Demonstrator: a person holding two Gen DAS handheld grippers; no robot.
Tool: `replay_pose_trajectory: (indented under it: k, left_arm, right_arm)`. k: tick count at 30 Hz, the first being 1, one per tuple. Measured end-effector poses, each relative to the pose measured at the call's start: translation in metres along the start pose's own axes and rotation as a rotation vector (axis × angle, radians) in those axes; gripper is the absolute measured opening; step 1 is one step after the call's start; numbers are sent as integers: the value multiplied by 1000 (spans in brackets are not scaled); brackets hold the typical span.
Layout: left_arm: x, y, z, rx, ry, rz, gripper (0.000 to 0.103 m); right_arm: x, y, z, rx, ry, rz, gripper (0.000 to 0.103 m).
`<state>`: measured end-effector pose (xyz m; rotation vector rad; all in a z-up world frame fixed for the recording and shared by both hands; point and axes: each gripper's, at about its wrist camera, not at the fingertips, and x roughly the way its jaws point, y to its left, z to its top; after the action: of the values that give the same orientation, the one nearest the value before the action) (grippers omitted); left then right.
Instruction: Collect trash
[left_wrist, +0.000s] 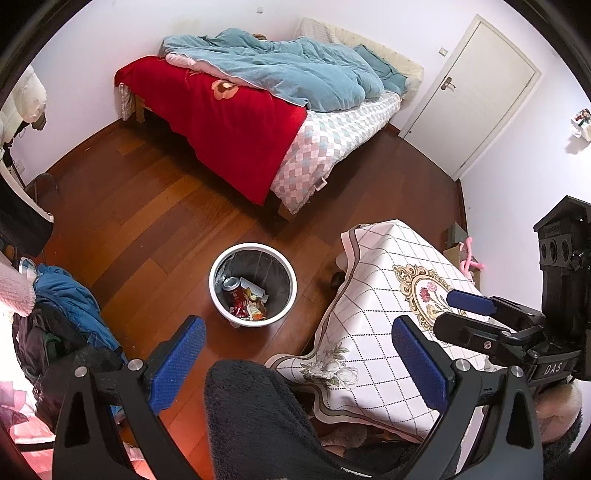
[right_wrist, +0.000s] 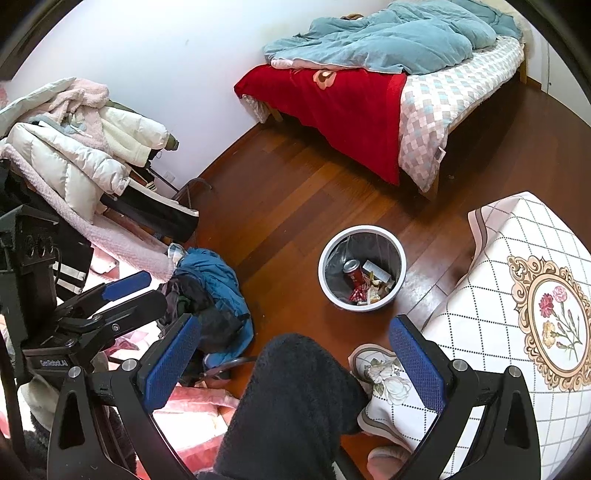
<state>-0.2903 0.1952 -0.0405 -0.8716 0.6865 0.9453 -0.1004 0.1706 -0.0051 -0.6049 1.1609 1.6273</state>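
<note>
A white trash bin (left_wrist: 255, 322) (right_wrist: 360, 307) with a dark liner stands on the wooden floor between the bed and the table. A red drink can (left_wrist: 236, 290) (right_wrist: 352, 271) and crumpled wrappers (left_wrist: 253, 308) (right_wrist: 373, 290) lie inside it. My left gripper (left_wrist: 299, 356) (right_wrist: 129, 291) is held above and short of the bin, open, with nothing between its blue pads. At the same height and just to its right, my right gripper (right_wrist: 295, 360) (left_wrist: 467, 315) is open and empty too. No loose trash shows on the floor or the table.
A table under a checked floral cloth (left_wrist: 369, 314) (right_wrist: 498, 295) stands to the right of the bin. A person's leg in dark fleece (left_wrist: 255, 417) (right_wrist: 295, 398) fills the bottom centre. Piled clothes (left_wrist: 66, 306) (right_wrist: 207, 288) sit on the left, with a bed (left_wrist: 258, 110) and a door (left_wrist: 469, 92) beyond.
</note>
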Motion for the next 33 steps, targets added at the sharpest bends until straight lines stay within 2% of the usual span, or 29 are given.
replay_pose_trajectory:
  k: [33]
  left_arm:
    - [-5,1,-6,-21,-9,20,103]
  right_arm:
    - [10,12,9,-24,20,-2,103]
